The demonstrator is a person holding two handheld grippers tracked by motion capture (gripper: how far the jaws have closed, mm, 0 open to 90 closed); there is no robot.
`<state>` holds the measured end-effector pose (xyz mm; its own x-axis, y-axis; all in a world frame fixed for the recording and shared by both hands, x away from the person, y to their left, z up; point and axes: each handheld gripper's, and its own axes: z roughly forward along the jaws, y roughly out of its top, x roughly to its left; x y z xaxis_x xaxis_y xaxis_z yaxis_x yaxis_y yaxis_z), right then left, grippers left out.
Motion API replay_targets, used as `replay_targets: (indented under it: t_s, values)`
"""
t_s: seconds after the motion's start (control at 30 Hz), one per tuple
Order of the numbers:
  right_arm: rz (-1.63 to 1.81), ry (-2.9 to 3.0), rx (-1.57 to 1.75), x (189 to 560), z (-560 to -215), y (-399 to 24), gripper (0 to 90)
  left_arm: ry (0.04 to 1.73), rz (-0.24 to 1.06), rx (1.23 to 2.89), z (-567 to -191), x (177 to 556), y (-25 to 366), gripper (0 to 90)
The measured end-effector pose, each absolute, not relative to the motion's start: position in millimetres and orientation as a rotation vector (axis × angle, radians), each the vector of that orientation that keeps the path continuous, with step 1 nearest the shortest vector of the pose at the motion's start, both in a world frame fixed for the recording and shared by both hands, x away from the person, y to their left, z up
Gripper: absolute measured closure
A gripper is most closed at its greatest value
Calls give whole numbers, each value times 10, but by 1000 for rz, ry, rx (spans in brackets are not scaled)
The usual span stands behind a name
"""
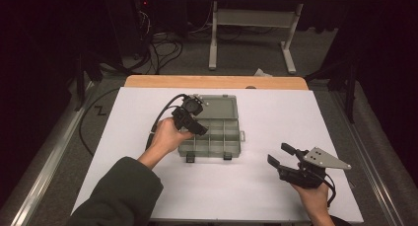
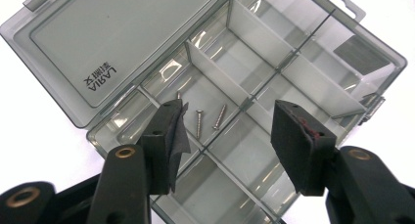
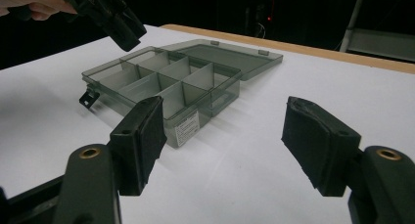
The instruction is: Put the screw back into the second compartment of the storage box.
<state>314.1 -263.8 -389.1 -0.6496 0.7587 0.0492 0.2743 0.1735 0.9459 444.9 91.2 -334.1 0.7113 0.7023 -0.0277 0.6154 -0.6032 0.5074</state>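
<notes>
Left gripper view: left gripper (image 2: 227, 131) jaws apart over organizer box (image 2: 313, 72) (three screws (image 2: 199, 121) inside); right gripper (image 3: 230, 136) jaws apart.

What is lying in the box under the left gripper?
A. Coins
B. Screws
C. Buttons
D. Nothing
B: in the left gripper view, small screws lie in one compartment of the open box, below the left gripper, whose jaws stand open with nothing between them.
</notes>
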Motion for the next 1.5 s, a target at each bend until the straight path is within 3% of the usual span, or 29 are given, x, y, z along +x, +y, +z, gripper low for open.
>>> replay_targets:
  t_s: [0.5, 1.5]
  values:
    - [1482, 2029, 970, 3152, -3897, -2638, 335, 988, 273, 2369, -3276, 4254, 1032, 384]
    - [1475, 2035, 974, 3158, -3903, -2633, 335, 988, 350, 2195, -3244, 3777, 1455, 362]
